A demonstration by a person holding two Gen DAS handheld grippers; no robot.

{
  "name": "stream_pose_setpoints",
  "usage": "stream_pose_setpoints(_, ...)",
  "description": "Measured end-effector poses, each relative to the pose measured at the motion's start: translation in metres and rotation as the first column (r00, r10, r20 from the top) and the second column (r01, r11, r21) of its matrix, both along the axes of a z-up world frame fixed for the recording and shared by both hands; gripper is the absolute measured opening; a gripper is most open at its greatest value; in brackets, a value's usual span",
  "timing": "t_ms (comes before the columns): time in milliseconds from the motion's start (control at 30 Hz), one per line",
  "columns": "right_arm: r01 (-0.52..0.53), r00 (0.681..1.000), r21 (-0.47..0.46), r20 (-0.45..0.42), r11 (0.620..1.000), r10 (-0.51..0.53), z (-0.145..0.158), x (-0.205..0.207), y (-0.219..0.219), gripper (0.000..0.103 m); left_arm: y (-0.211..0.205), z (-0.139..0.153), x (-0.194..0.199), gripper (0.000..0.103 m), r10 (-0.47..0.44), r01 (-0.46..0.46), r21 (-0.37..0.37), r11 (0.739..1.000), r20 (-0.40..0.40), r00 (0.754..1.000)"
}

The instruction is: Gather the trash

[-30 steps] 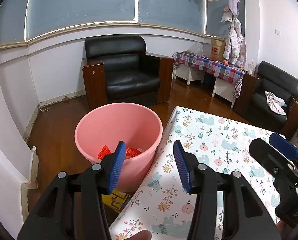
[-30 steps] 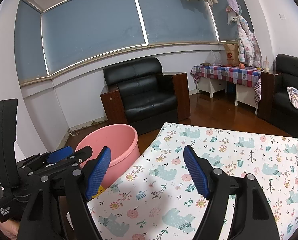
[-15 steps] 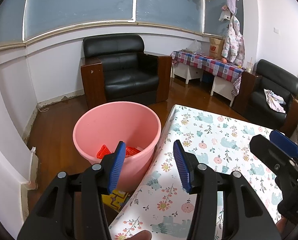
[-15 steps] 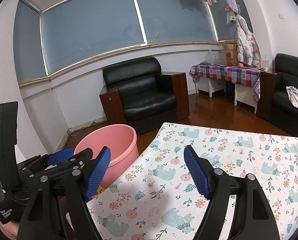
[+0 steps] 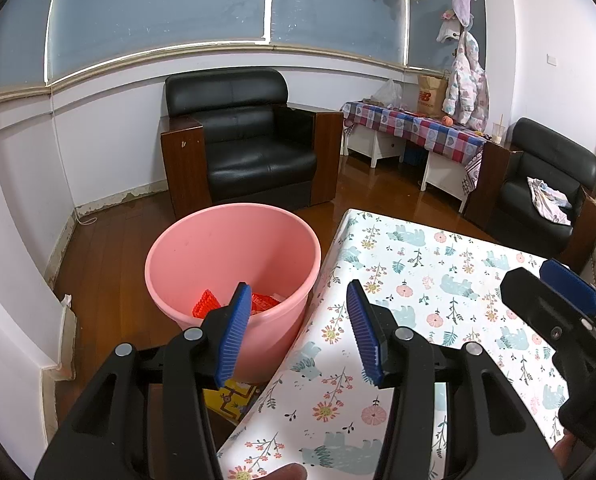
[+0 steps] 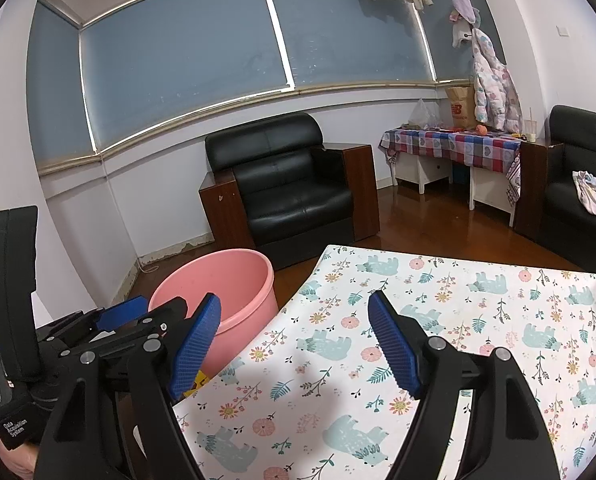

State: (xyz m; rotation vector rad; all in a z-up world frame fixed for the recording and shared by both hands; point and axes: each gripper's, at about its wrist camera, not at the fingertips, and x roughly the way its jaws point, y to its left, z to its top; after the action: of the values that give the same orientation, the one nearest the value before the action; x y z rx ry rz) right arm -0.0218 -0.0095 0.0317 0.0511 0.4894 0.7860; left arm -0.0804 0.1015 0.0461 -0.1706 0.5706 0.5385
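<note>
- Trash point(image 5: 257, 303), red scraps, lies inside the pink bucket point(image 5: 185, 256) beside the desk point(image 5: 438, 272) (bucket placed close, probably for easy dropping).
- Left tongs point(image 5: 298, 332) and right tongs point(image 6: 293, 344) hover apart, empty, seemingly between pickups.

Floral-clothed table point(image 6: 458, 320); beside it, pink bucket point(image 5: 233, 256) on wooden floor point(image 5: 101, 264).
</note>
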Motion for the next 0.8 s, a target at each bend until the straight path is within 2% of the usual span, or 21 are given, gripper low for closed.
stream_pose_setpoints(800, 0.001, 1.0, 0.002, 0.002, 1.0, -0.001, 0.0008, 0.0005, 0.0001, 0.075, 0.0013, 0.0022, 0.0005, 0.05, -0.006, 0.006, 0.012, 1.0, 0.009, 1.0)
